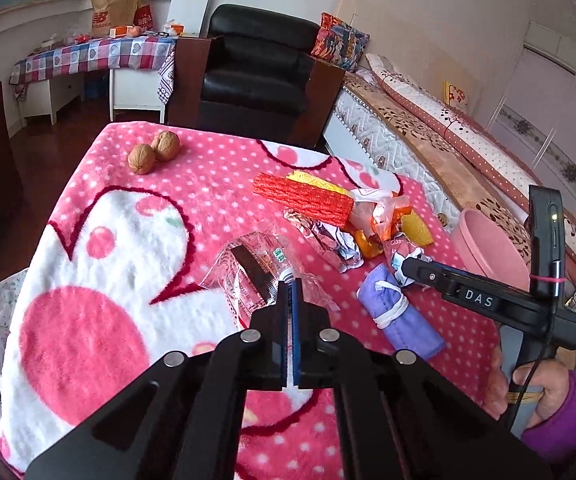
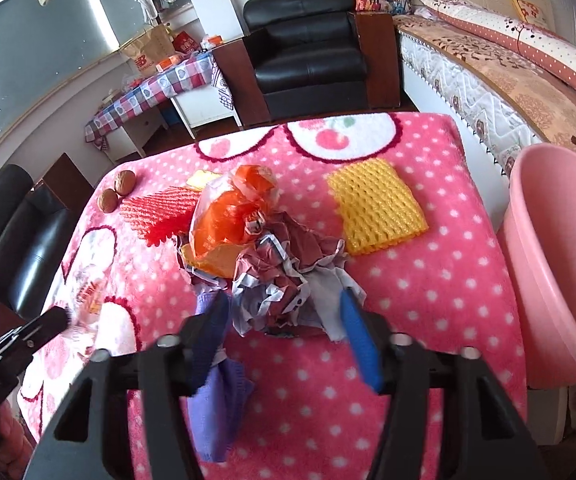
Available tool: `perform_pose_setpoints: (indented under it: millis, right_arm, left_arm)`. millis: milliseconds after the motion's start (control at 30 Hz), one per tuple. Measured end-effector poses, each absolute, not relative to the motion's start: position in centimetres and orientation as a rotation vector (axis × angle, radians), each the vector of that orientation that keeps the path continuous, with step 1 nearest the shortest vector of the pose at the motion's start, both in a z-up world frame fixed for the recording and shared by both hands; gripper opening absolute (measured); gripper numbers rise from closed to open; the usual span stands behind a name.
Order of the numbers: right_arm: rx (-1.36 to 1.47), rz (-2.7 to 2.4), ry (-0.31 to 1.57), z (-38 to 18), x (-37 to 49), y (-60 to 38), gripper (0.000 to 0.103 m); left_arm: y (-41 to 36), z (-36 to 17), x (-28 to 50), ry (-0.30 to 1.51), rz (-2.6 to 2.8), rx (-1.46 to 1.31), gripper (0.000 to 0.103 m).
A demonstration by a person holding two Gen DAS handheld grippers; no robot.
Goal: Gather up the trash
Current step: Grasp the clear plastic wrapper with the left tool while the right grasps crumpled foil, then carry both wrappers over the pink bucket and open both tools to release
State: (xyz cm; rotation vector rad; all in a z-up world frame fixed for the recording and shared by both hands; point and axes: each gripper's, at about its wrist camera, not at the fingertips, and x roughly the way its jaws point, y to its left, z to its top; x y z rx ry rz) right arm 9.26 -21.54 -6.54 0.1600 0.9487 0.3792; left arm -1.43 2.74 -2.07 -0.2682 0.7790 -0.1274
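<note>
My left gripper (image 1: 290,285) is shut on a clear plastic wrapper (image 1: 255,268) lying on the pink polka-dot blanket (image 1: 207,184). My right gripper (image 2: 283,312) is open, its blue pads on either side of a crumpled paper wad (image 2: 288,280); the wad also shows in the left wrist view (image 1: 406,258). Behind the wad lie an orange plastic bag (image 2: 231,216), a red foam net (image 2: 159,216) and a yellow foam net (image 2: 376,208). A pink basin (image 2: 560,264) stands to the right of the table.
Two walnuts (image 1: 153,152) lie at the far left of the blanket. A purple cloth (image 1: 400,316) lies under the right gripper. A black armchair (image 1: 255,68) stands behind the table, a bed (image 1: 448,148) to the right, a checked-cloth desk (image 1: 95,56) at the back left.
</note>
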Motion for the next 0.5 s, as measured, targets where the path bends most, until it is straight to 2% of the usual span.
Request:
perform_pose_setpoints:
  millis: [133, 500]
  right_arm:
    - [0.190, 0.408, 0.938, -5.8, 8.0, -21.9, 0.021]
    - [0.236, 0.418, 0.814, -0.9, 2.1, -25.2, 0.020]
  left_arm:
    - [3.4, -1.6, -1.8, 0.765, -0.127, -0.280, 0.000]
    - [2.7, 0.7, -3.9, 0.695, -0.158, -0.269, 0.000]
